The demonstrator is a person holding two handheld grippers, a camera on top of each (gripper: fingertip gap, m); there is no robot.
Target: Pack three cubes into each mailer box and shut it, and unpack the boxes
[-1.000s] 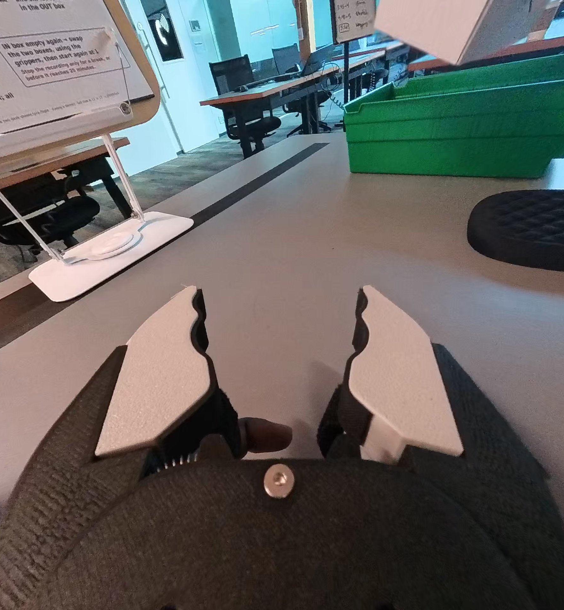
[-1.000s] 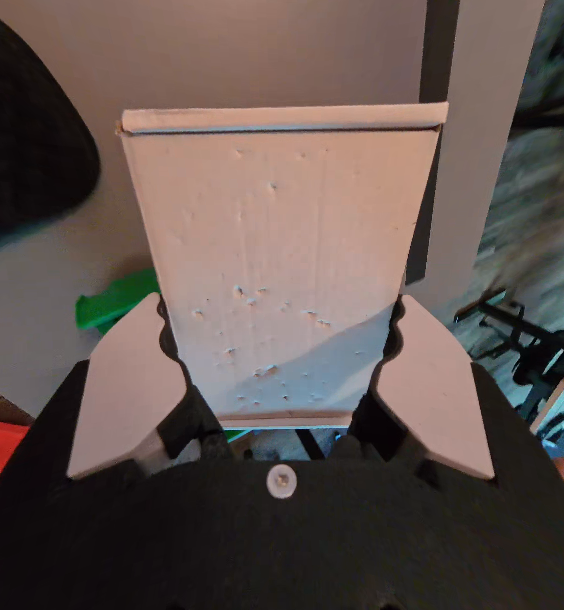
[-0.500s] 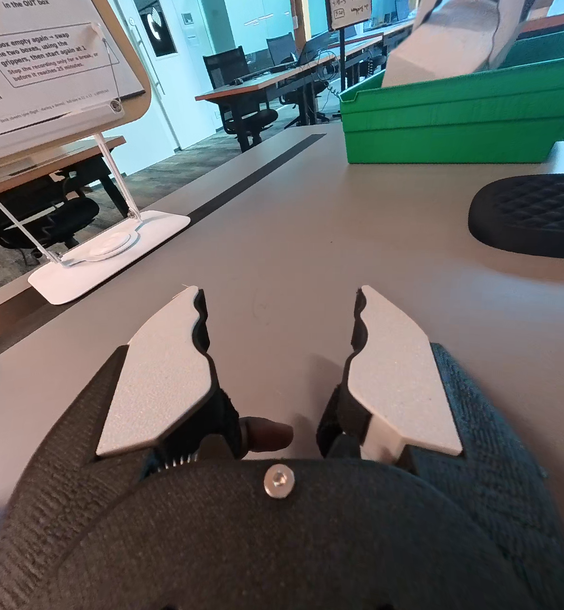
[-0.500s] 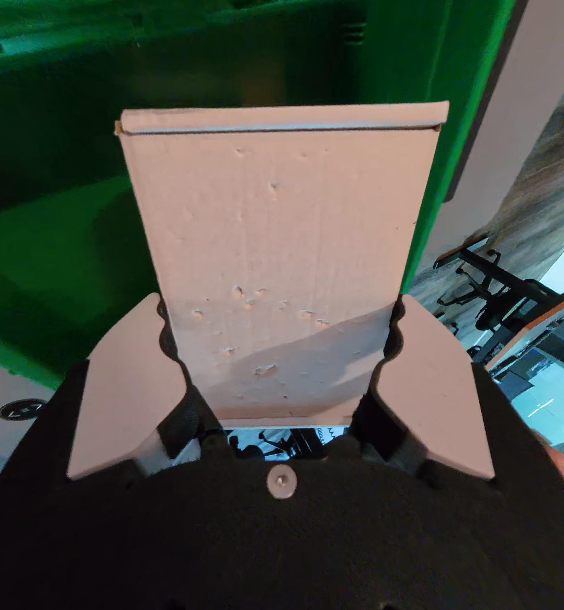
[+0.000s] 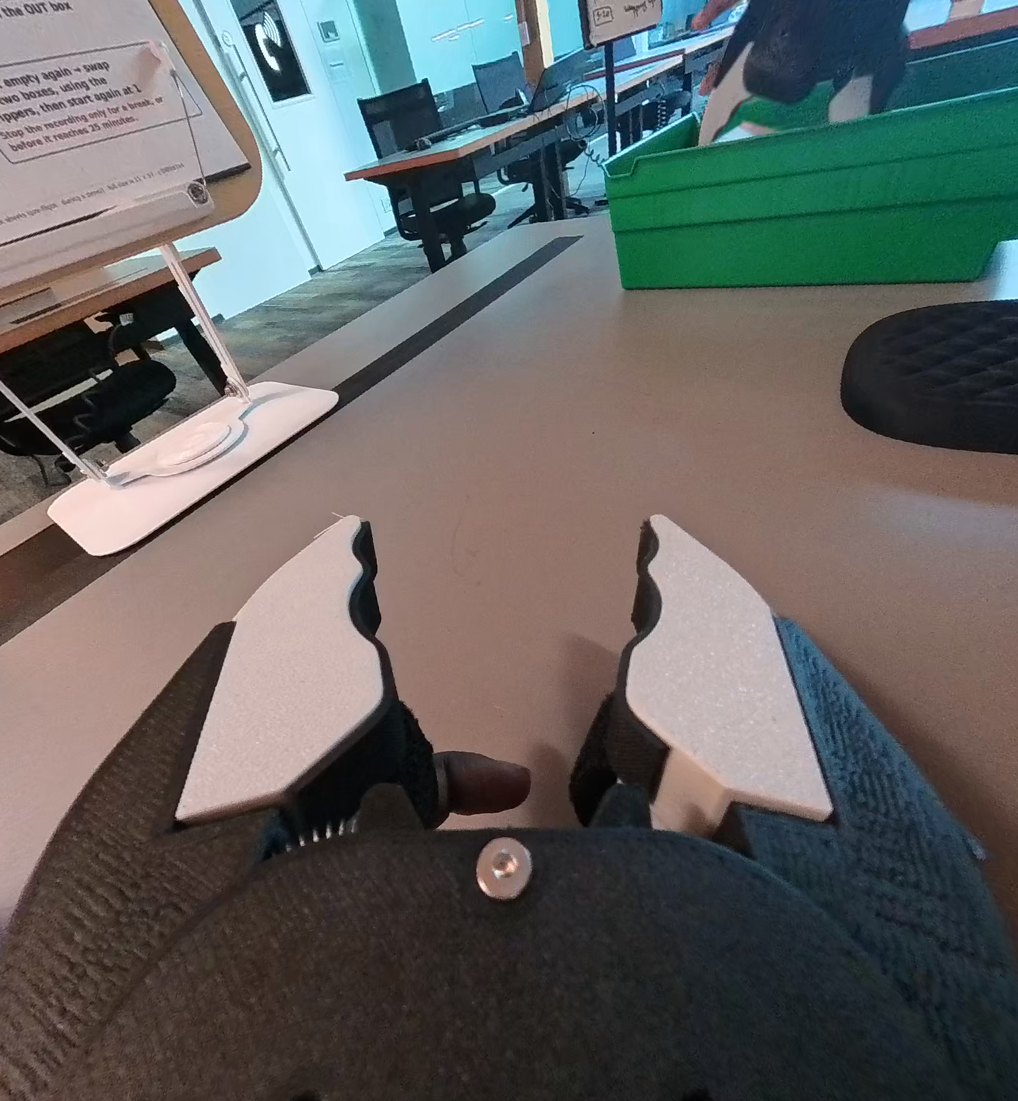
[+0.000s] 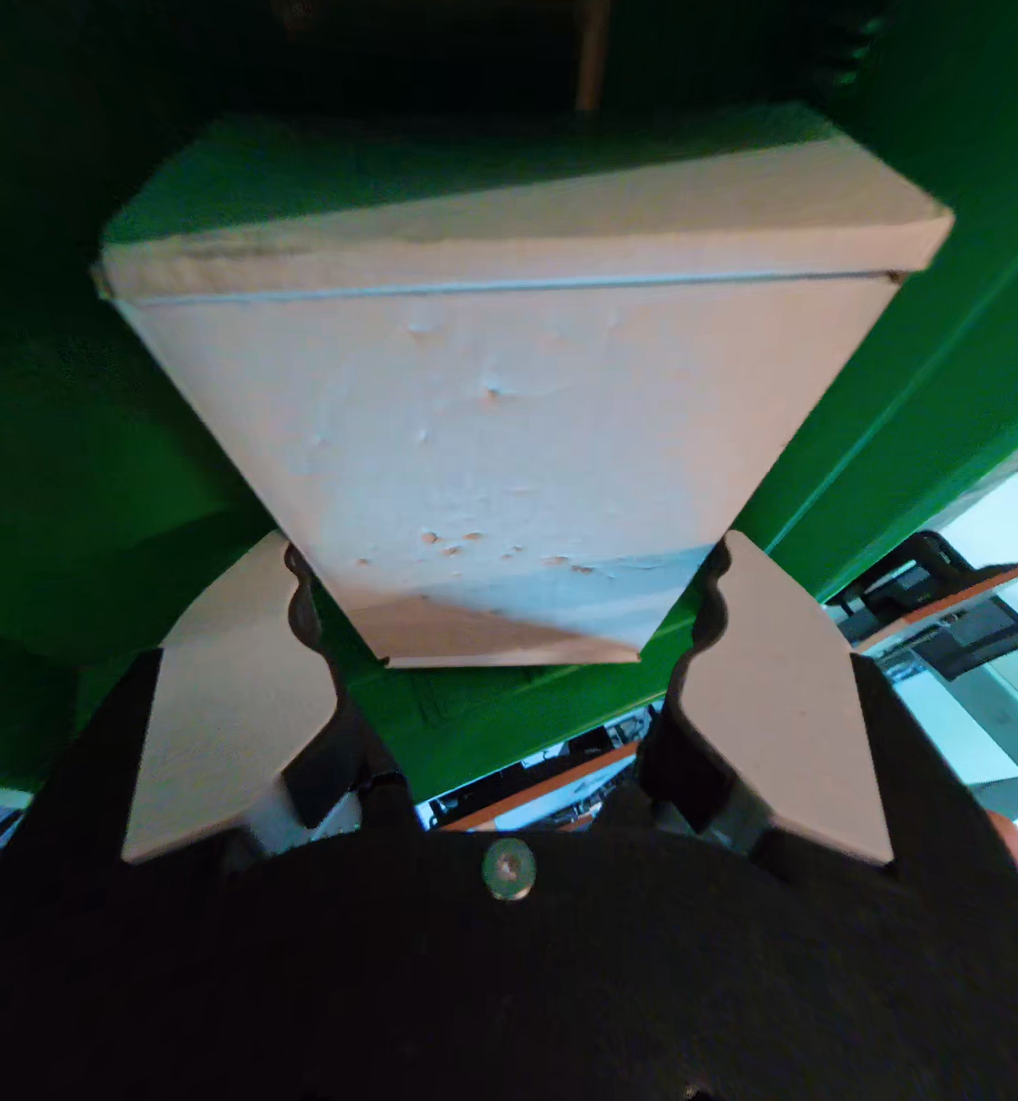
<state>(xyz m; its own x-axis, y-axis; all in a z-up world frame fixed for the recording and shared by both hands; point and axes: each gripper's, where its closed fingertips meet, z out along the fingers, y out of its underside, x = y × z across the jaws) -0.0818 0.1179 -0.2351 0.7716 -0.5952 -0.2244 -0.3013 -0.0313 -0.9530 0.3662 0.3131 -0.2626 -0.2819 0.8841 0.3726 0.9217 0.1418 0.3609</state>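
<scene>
My right gripper (image 6: pixel 506 536) points down into the green bin (image 6: pixel 107 447). The white mailer box (image 6: pixel 494 417), lid shut, lies tilted just ahead of the jaws. It has slid out of them, and only the fingertips (image 6: pixel 268 572) flank its near corners. The jaws stand as wide as the box. In the left wrist view the right gripper (image 5: pixel 792 113) hangs over the bin (image 5: pixel 822 196), which hides the box. My left gripper (image 5: pixel 506 530) is open and empty, low over the table (image 5: pixel 554 387). No cubes show.
A second green bin nests under the first at the far right. A black quilted pad (image 5: pixel 959 381) lies right of the left gripper. A white stand with an instruction sheet (image 5: pixel 184 453) sits at the left edge, beside a dark strip (image 5: pixel 452 333). Across from one pair of fingers to the other is roughly 50 cm.
My right gripper carried the box from above the table down into the green bin. The box has slid forward out of the jaws and tilted. The left gripper has barely moved.
</scene>
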